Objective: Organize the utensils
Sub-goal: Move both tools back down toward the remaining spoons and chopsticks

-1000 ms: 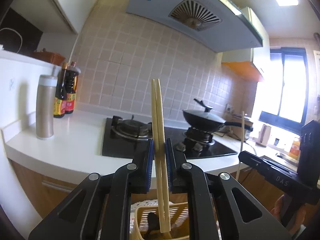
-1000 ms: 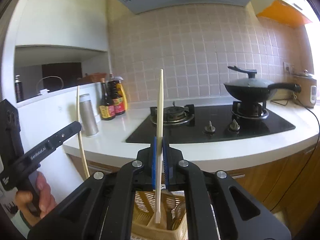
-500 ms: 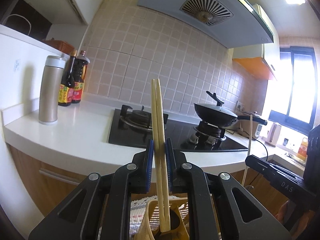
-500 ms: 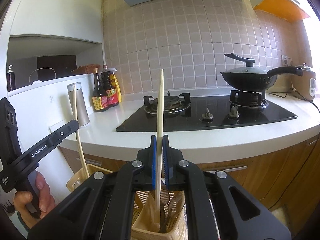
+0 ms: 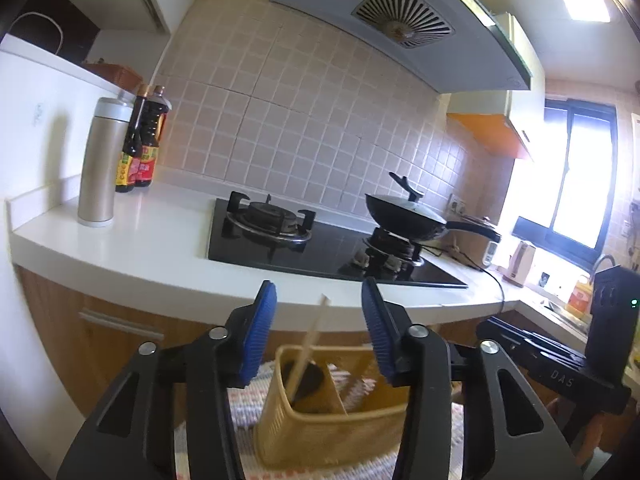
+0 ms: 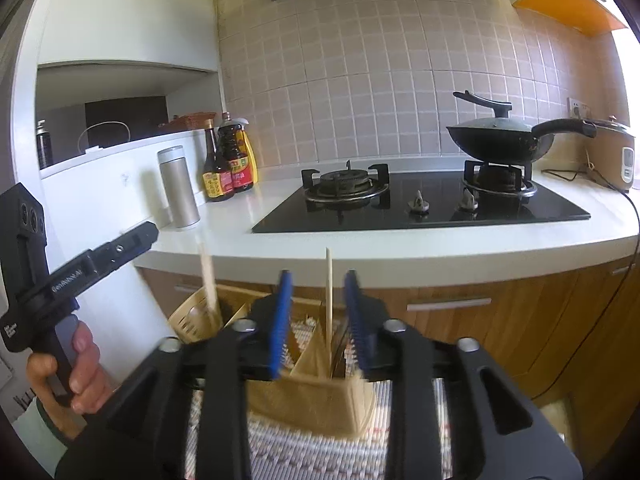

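Observation:
A yellow slotted utensil basket (image 5: 320, 428) stands on a striped mat below both grippers; it also shows in the right wrist view (image 6: 312, 396). My left gripper (image 5: 319, 320) is open, and a pair of wooden chopsticks (image 5: 310, 340) leans loose in the basket's left compartment between its blue pads. My right gripper (image 6: 316, 308) is open, and a single chopstick (image 6: 329, 300) stands loose in the basket between its pads. The left gripper's chopsticks also show in the right wrist view (image 6: 208, 276).
A white counter (image 5: 160, 248) carries a black gas hob (image 5: 320, 236), a lidded wok (image 5: 404, 216), a steel flask (image 5: 100, 164) and sauce bottles (image 5: 140, 148). Wooden cabinet fronts (image 6: 500, 320) lie behind the basket. A striped mat (image 6: 320, 452) lies underneath.
Both grippers have opened and let go of their chopsticks, which have dropped lower into the basket. Both views have tilted down slightly toward the basket.

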Demonstrator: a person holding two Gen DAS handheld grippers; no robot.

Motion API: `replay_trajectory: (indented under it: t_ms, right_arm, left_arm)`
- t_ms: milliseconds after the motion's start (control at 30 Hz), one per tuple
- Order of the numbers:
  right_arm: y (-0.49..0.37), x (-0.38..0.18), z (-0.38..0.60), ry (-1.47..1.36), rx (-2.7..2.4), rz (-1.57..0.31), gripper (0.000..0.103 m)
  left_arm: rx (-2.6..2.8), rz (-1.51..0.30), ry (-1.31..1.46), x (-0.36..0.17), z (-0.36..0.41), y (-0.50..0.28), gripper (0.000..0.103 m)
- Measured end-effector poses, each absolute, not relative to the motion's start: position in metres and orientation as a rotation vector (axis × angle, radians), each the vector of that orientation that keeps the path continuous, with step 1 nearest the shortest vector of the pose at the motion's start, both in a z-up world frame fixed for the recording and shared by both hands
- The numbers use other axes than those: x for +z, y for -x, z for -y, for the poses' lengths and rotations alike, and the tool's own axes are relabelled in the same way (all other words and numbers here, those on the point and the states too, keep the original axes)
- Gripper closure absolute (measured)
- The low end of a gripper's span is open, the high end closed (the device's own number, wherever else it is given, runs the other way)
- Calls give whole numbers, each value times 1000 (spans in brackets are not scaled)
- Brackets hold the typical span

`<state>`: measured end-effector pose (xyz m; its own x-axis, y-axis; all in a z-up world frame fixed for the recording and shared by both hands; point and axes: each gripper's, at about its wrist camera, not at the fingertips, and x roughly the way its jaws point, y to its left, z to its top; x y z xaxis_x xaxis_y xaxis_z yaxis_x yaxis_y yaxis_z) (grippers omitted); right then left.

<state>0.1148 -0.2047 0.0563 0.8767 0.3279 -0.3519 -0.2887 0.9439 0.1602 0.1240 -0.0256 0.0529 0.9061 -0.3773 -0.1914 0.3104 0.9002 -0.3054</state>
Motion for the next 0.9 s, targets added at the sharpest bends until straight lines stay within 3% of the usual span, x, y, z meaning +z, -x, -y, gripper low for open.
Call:
replay_trajectory:
  t_ms: [67,300,567,900]
  right_arm:
    - [-101,58,208,-116,329,-397,62]
    - [-61,66,210,-106,327,-428,60]
    - [-33,50,192,1,325,-620,60]
    - [-17,8,174,78,325,-888,60]
  left_arm:
    - [-385,-258,281,58,23,-109,46]
    - [-430,-249,265,77,22,-59,29]
    - [-411,-408,166,70,34,-17,29]
    - [-430,-754,11,6,62,-5,31]
